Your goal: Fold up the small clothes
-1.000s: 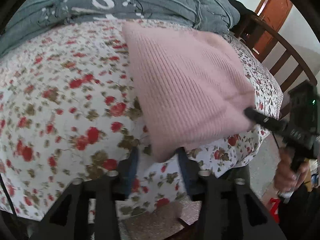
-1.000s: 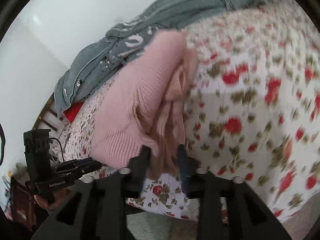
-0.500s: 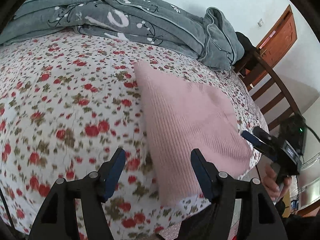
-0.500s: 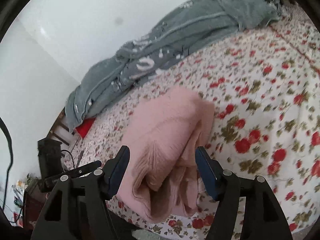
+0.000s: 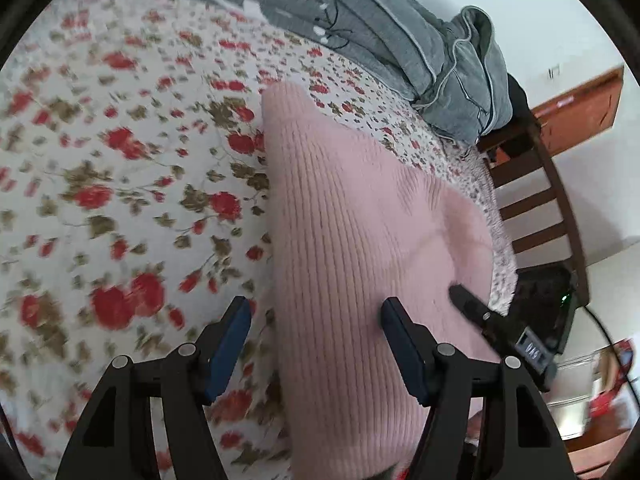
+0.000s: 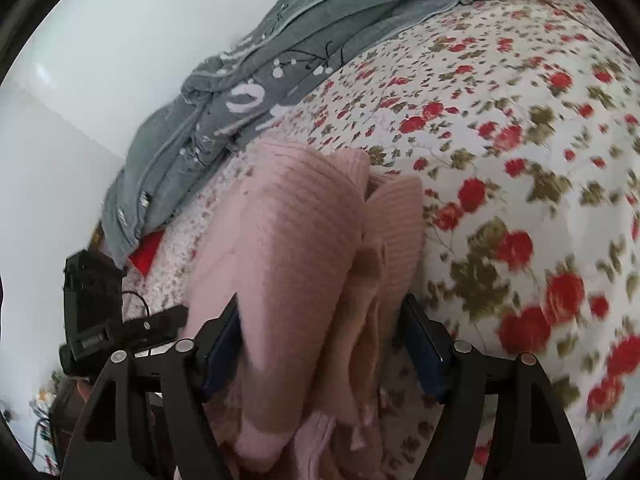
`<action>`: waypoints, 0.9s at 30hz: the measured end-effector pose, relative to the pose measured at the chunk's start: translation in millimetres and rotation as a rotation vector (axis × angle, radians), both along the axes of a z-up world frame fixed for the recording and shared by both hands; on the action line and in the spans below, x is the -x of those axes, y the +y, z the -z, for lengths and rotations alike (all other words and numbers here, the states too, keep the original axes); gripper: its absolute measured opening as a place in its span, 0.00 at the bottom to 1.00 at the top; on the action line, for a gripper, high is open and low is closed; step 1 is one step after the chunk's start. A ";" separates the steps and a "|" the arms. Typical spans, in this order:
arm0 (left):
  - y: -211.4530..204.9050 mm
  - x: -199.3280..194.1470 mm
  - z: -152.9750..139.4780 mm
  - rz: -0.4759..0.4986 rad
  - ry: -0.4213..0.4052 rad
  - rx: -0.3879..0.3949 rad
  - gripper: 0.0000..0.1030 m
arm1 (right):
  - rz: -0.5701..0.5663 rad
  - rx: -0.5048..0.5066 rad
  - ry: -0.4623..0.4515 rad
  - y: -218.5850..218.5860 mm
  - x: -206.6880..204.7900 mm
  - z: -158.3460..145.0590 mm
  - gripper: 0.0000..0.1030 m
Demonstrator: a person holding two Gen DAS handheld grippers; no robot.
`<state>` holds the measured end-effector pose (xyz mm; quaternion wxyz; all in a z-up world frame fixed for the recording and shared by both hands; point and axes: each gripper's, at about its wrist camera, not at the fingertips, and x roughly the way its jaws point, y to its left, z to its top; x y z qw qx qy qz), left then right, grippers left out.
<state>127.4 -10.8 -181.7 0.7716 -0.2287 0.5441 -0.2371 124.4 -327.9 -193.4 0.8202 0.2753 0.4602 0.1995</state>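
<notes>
1. The left gripper (image 5: 316,338) stands partly open and empty; its jaws straddle the near left edge of the folded pink sweater (image 5: 360,240) without pressing on it.
2. The right gripper (image 6: 320,340) has its jaws opening, and the layered open end of the pink sweater (image 6: 304,248) lies between them, the pads not clamped on it.
3. Seen from the left gripper, the right gripper (image 5: 476,312) rests its tip at the sweater's far right side; seen from the right gripper, the left one (image 6: 160,320) sits just beside the sweater's left edge.
4. The sweater lies folded on the bed, on a white sheet with red flowers (image 5: 120,184), close to the bed's near edge.
5. Beyond the sweater, a grey quilt (image 5: 380,28) is bunched along the far side of the bed.
6. Past the quilt's end stands a dark wooden chair (image 5: 536,208).
</notes>
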 end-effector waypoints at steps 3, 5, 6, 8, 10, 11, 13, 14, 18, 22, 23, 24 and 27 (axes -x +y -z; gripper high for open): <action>-6.1 -10.9 14.8 0.006 0.029 0.063 0.66 | -0.019 0.019 0.007 6.5 -9.3 2.8 0.75; -9.2 -15.6 19.2 -0.001 0.035 0.094 0.63 | -0.035 0.025 0.009 8.5 -12.6 6.1 0.76; -11.3 -17.1 20.5 -0.011 0.037 0.105 0.61 | -0.036 0.019 0.007 8.7 -13.9 6.9 0.75; -14.8 -19.1 17.6 -0.027 0.042 0.103 0.47 | -0.040 0.022 -0.006 11.2 -15.2 4.7 0.52; -16.8 -17.9 6.8 -0.028 0.021 0.079 0.40 | -0.050 0.024 -0.017 13.5 -15.3 -2.9 0.41; -17.0 -17.4 0.4 -0.021 0.005 0.066 0.38 | -0.056 0.036 -0.032 15.9 -15.7 -10.4 0.38; -13.9 -17.7 -14.8 -0.018 -0.023 0.043 0.37 | -0.061 0.057 -0.067 23.1 -16.9 -24.9 0.37; -9.8 -18.5 -22.2 -0.026 -0.037 0.032 0.37 | -0.067 0.054 -0.075 28.1 -20.4 -31.4 0.37; 19.2 -28.9 -54.7 -0.065 -0.100 -0.002 0.37 | -0.087 0.027 -0.120 53.8 -39.7 -52.7 0.36; 52.5 -52.5 -76.5 -0.107 -0.100 -0.040 0.38 | -0.136 -0.007 -0.148 91.2 -72.1 -66.9 0.36; 58.4 -58.4 -78.1 -0.111 -0.102 -0.052 0.38 | -0.143 -0.010 -0.152 99.1 -79.4 -67.7 0.36; 66.1 -66.4 -78.6 -0.117 -0.101 -0.070 0.38 | -0.148 -0.012 -0.153 105.2 -85.1 -67.4 0.37; 80.5 -83.0 -70.0 -0.130 -0.097 -0.098 0.39 | -0.165 -0.011 -0.146 126.7 -106.9 -58.7 0.37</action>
